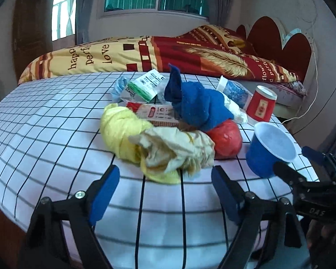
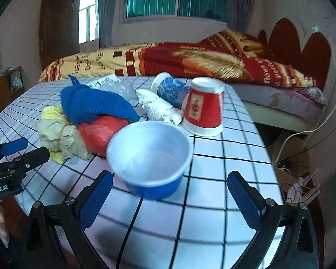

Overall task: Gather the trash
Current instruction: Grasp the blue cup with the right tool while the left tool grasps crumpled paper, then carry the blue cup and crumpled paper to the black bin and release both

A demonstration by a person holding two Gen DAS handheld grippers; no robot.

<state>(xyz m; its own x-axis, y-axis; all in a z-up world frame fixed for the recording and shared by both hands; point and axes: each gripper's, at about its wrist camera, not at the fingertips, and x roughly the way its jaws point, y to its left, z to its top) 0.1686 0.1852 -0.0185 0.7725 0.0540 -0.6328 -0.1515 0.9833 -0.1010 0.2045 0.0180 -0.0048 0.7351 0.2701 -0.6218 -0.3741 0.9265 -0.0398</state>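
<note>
Left wrist view: left hand-held gripper (image 1: pixel 165 192) spread wide, nothing between the pads, lined up just short of the crumpled beige-and-yellow paper wad (image 1: pixel 168 150). I'd go in low and pinch the wad's front lobe, clear of the red plastic ball (image 1: pixel 226 139).

Right wrist view: right hand-held gripper (image 2: pixel 170 201) also agape and empty, straddling the near side of the blue paper bowl with white inside (image 2: pixel 150 157). I'd clamp across its rim gently; thin wall may crush. Grid-checked bench cloth (image 2: pixel 224 168), bed behind.
</note>
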